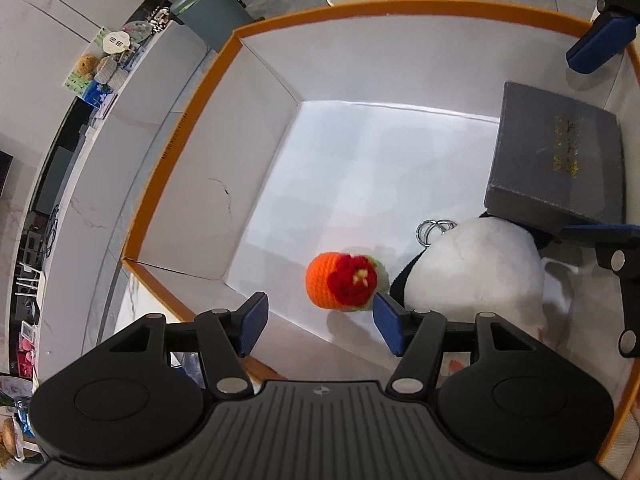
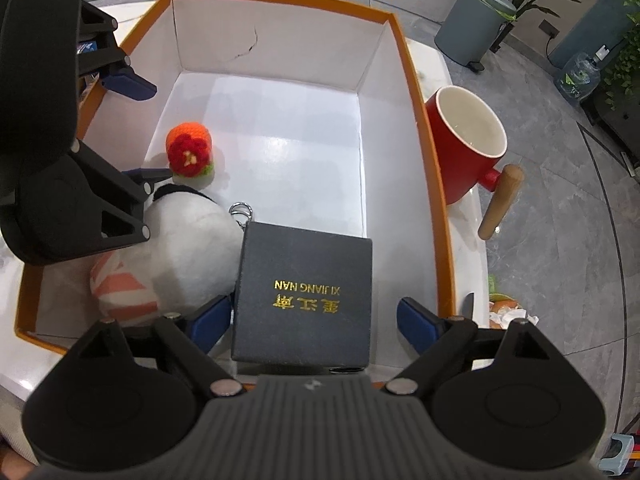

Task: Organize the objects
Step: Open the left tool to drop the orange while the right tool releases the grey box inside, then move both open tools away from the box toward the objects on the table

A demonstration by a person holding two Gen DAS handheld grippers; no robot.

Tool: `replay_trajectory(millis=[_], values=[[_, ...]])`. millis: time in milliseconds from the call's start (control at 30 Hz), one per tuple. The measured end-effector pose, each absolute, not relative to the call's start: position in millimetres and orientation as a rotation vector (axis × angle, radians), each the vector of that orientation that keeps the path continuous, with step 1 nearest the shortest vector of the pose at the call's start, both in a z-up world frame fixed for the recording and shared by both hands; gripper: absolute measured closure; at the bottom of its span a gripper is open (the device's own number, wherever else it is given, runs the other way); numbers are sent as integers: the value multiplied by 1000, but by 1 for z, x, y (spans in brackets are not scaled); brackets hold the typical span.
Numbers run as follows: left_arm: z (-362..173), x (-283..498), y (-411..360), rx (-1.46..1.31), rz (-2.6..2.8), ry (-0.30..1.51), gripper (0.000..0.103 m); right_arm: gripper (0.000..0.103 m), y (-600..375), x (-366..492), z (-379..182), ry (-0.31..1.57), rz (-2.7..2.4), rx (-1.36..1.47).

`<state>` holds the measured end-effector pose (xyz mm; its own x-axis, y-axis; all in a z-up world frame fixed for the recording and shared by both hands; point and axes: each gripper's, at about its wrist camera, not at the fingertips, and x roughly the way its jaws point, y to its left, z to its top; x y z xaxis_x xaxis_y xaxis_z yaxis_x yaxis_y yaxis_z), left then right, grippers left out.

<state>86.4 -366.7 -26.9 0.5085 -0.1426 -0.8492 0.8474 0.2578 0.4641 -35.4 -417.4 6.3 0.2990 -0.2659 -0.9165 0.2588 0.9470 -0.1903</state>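
Dark grey gift box [image 2: 304, 296] rests by the orange-rimmed box's [image 2: 430, 128] near wall; right gripper [image 2: 316, 320] is released, as is left gripper [image 1: 316, 322]: lift both straight up.

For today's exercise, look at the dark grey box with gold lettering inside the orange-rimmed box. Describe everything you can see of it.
The dark grey box is squarish with a matte, finely textured lid, seemingly card. Gold characters and "XI JIANG NAN" are printed on top, upside down in the right wrist view. It is closed, sitting inside the orange-rimmed box, its one side against the white plush toy. It lies between the right gripper fingers, whose blue pads stand clear of its sides.
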Motion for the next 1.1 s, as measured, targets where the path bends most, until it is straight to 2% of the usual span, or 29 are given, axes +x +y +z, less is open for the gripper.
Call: replay_trajectory(millis=[667, 1100], values=[[39, 86, -333, 989, -740, 734, 33, 13, -392, -34, 66, 1129, -368, -80], [72, 83, -278, 919, -676, 710, 33, 12, -345, -28, 96, 1068, -331, -124]])
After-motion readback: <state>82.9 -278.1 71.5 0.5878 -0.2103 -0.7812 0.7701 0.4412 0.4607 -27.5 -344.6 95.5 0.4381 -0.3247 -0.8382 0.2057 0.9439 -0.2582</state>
